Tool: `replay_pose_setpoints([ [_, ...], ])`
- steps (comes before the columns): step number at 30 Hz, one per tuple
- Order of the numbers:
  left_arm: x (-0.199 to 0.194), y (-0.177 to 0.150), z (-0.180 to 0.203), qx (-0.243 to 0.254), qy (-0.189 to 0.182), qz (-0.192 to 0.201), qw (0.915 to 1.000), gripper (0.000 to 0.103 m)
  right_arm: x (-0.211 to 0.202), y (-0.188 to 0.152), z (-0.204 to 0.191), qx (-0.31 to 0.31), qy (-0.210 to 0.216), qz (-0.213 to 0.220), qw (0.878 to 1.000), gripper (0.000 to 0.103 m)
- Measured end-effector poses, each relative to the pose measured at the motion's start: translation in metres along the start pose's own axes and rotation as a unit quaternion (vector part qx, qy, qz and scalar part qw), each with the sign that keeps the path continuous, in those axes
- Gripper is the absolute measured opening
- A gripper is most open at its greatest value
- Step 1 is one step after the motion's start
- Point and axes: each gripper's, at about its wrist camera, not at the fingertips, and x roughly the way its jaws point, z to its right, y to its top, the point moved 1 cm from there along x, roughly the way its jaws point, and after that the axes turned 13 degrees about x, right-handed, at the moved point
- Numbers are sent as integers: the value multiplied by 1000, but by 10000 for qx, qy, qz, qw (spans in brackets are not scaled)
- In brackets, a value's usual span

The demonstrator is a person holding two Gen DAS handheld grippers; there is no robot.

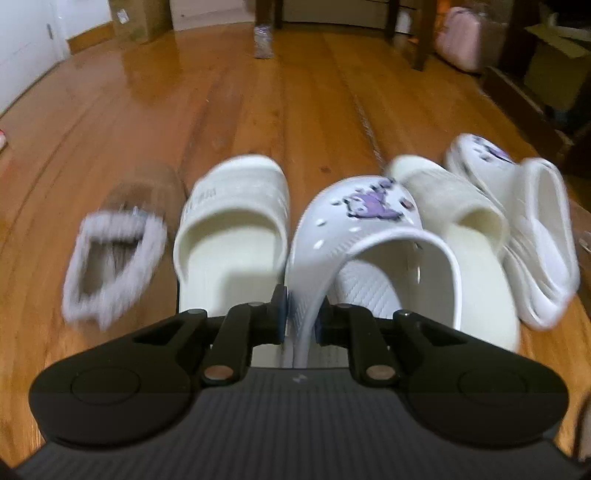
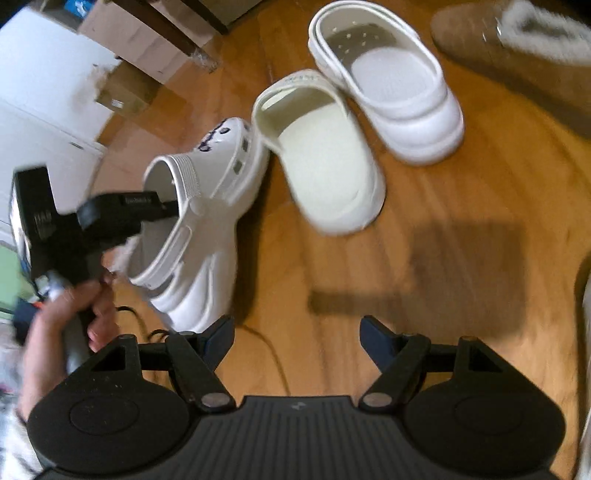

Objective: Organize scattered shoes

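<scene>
My left gripper (image 1: 302, 317) is shut on the side wall of a white clog with purple charms (image 1: 365, 229) and holds it off the wooden floor; the same clog (image 2: 207, 206) and gripper (image 2: 173, 206) show at the left of the right wrist view. Around it lie a cream slide (image 1: 232, 229), a second cream slide (image 1: 465, 229), a matching white charm clog (image 1: 532, 221) and a brown fur-lined slipper (image 1: 122, 243). My right gripper (image 2: 297, 341) is open and empty above bare floor. In its view lie a cream slide (image 2: 325, 166), a white clog (image 2: 391, 88) and the brown slipper (image 2: 517, 48).
Cardboard boxes (image 2: 144, 40) and a white cabinet (image 2: 40, 110) stand at the upper left of the right wrist view. Dark furniture legs (image 1: 424, 33), a box (image 1: 557, 70) and a pink bag (image 1: 461, 37) line the far side. A cable (image 2: 266, 343) lies on the floor.
</scene>
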Motion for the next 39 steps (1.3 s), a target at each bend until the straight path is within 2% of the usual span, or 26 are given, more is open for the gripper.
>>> replay_pose_setpoints([
  [4, -31, -34, 5, -102, -297, -83, 9995, 13, -20, -28, 3, -161, -137, 57, 9998, 76],
  [7, -59, -66, 18, -132, -463, -215, 9986, 14, -39, -48, 10, 4, -176, -84, 9998, 76],
  [8, -64, -75, 23, -176, -565, -266, 9979, 14, -42, -51, 12, 78, -150, -118, 9998, 76],
  [10, -73, -98, 30, -320, -803, -388, 9955, 14, -58, -64, 23, 482, 186, -245, 9984, 77],
  [12, -69, -119, 36, -524, -869, -577, 9932, 15, -70, -76, 29, 573, 227, -191, 9979, 80],
  [16, -70, -147, 57, -245, -727, -725, 9944, 18, -69, -97, 37, 452, -29, -267, 9986, 80],
  [17, -69, -150, 61, -158, -835, -871, 9926, 30, -68, -101, 36, 404, -73, -285, 9988, 80],
  [18, -69, -152, 63, -110, -987, -1008, 9899, 48, -68, -105, 36, 354, -116, -294, 9989, 80],
  [20, -71, -154, 61, -57, -1381, -1298, 9819, 67, -68, -110, 32, 237, -151, -275, 9992, 78],
  [21, -76, -154, 58, 7, -1597, -1491, 9758, 74, -69, -112, 29, 167, -134, -239, 9995, 73],
  [24, -93, -158, 50, 329, -1939, -1735, 9650, 77, -74, -117, 18, -109, -83, -62, 9999, 66],
  [29, -110, -161, 31, 413, -2142, -1686, 9612, 82, -73, -132, -16, -1056, -440, 289, 9930, 63],
  [34, -104, -175, 14, 330, -2421, -1902, 9508, 82, -66, -148, -47, -1764, -709, 482, 9806, 60],
  [35, -101, -177, 13, 356, -2407, -1897, 9512, 82, -65, -152, -54, -1968, -802, 544, 9756, 55],
  [36, -98, -179, 11, 396, -2382, -1886, 9519, 82, -61, -160, -65, -2431, -1010, 648, 9625, 50],
  [38, -95, -180, 10, 425, -2445, -1841, 9511, 82, -56, -169, -78, -3021, -1306, 607, 9423, 17],
  [39, -94, -180, 10, 444, -2494, -1802, 9505, 82, -55, -170, -82, -3167, -1364, 612, 9367, 11],
])
